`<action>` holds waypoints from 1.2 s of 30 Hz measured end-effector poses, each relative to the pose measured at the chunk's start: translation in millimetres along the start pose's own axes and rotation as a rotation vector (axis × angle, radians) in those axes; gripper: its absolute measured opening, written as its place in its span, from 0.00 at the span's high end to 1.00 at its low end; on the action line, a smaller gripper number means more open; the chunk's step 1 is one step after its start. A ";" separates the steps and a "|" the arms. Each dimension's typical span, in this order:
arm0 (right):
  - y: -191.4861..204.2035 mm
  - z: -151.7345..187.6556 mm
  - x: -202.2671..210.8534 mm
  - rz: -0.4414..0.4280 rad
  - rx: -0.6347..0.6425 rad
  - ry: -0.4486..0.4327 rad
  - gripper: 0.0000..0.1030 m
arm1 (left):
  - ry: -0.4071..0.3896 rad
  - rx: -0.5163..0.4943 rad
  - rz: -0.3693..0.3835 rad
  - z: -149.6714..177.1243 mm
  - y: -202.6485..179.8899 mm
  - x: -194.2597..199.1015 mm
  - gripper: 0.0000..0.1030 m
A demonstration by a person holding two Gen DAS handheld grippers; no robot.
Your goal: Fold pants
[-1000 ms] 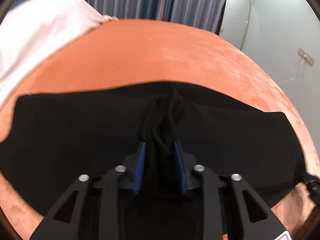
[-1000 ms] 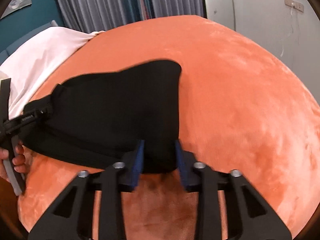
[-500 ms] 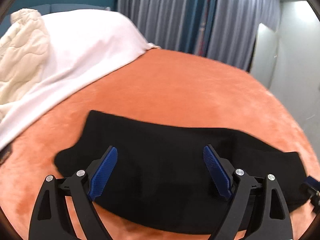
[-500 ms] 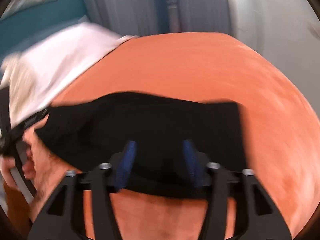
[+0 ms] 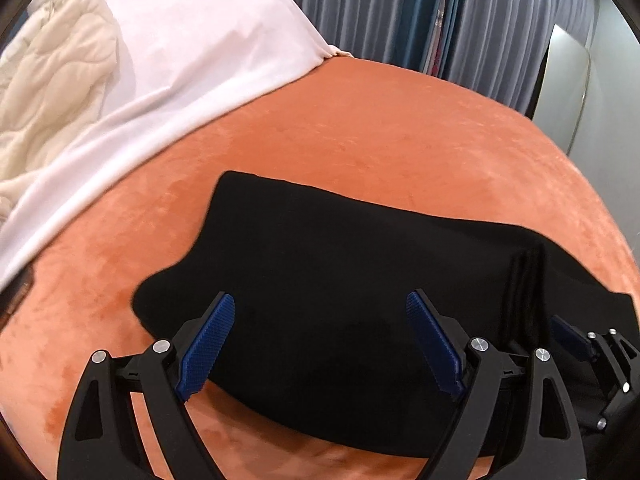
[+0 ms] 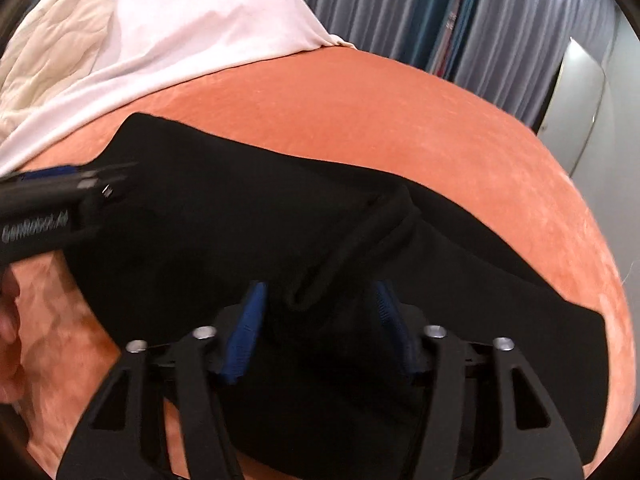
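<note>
The black pants (image 5: 340, 264) lie folded in a long band across the orange bed cover (image 5: 360, 120). My left gripper (image 5: 320, 344) is open and empty, its blue pads wide apart just above the near edge of the pants. My right gripper (image 6: 316, 328) is open, with a raised ridge of the black pants (image 6: 360, 232) lying between its pads but not pinched. The right gripper also shows at the right edge of the left wrist view (image 5: 592, 356). The left gripper shows at the left edge of the right wrist view (image 6: 60, 196).
A white sheet (image 5: 180, 60) and a cream quilt (image 5: 52, 92) are piled at the far left of the bed. Grey-blue curtains (image 5: 440, 12) and a leaning mirror (image 5: 568, 92) stand behind the bed. A bare hand (image 6: 8, 320) shows at the left edge.
My left gripper let go of the bunched fabric, opened wide and pulled back. My right gripper opened and shifted over the pants. The pants now lie flatter, in a folded band.
</note>
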State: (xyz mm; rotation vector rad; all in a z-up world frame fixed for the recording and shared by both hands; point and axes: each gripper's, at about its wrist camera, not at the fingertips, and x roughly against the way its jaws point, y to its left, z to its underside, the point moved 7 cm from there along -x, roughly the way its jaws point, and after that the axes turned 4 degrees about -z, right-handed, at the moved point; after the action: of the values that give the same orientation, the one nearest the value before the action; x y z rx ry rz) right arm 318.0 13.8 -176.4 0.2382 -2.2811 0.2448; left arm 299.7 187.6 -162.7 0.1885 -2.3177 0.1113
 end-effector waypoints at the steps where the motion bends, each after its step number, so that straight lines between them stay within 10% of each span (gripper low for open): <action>1: -0.2 -0.7 -3.6 -0.015 -0.022 0.009 0.70 | 0.000 -0.001 -0.001 1.1 2.4 0.9 0.17; 11: 8.9 -3.9 20.0 -0.031 -0.077 -0.046 0.90 | 0.048 0.026 0.004 3.7 14.8 -8.9 0.17; 21: 13.2 3.3 38.1 -0.131 -0.134 -0.050 0.74 | 0.036 0.022 0.047 2.9 13.4 -4.6 0.17; 27: -78.4 36.5 107.6 -0.029 -0.377 -0.129 0.41 | -0.037 0.057 0.049 -8.6 23.7 6.9 0.16; 36: -229.1 153.4 169.7 0.132 -0.797 -0.123 0.40 | 0.060 0.293 -0.069 -4.5 96.5 -20.6 0.16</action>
State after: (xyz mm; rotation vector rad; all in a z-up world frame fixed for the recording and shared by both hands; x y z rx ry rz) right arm 154.5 -261.2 -126.3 -0.3179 -2.3266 -0.6247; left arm 300.4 285.4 -176.7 0.4070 -2.2238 0.4165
